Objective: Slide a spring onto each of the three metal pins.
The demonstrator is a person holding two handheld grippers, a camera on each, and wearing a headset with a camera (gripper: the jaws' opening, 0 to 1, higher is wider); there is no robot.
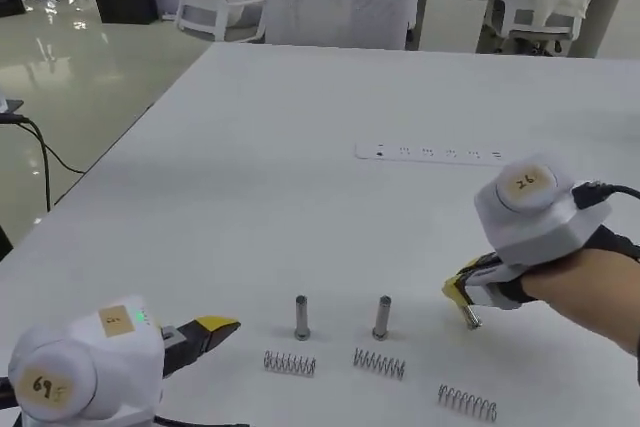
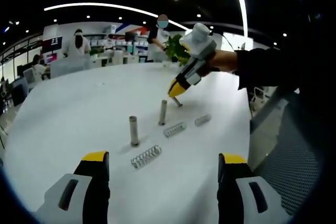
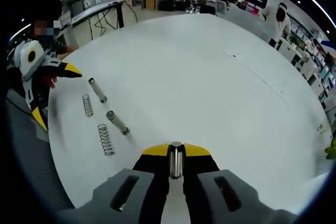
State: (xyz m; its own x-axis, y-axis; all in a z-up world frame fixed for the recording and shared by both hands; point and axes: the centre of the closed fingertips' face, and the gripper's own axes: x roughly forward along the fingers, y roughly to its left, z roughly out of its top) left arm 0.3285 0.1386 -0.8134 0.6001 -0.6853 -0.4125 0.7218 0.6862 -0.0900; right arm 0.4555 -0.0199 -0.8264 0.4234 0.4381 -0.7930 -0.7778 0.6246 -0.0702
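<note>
Third metal pin clamped at a tilt in the closed jaws of the right gripper, tip close to the white table, off to one side of the first standing pin and second standing pin. Loose in front: first spring, second spring, third spring. Left gripper hovering nearby, jaws wide apart, holding nothing. Best done by righting the pin, planting it in line behind the third spring, letting go only once steady
</note>
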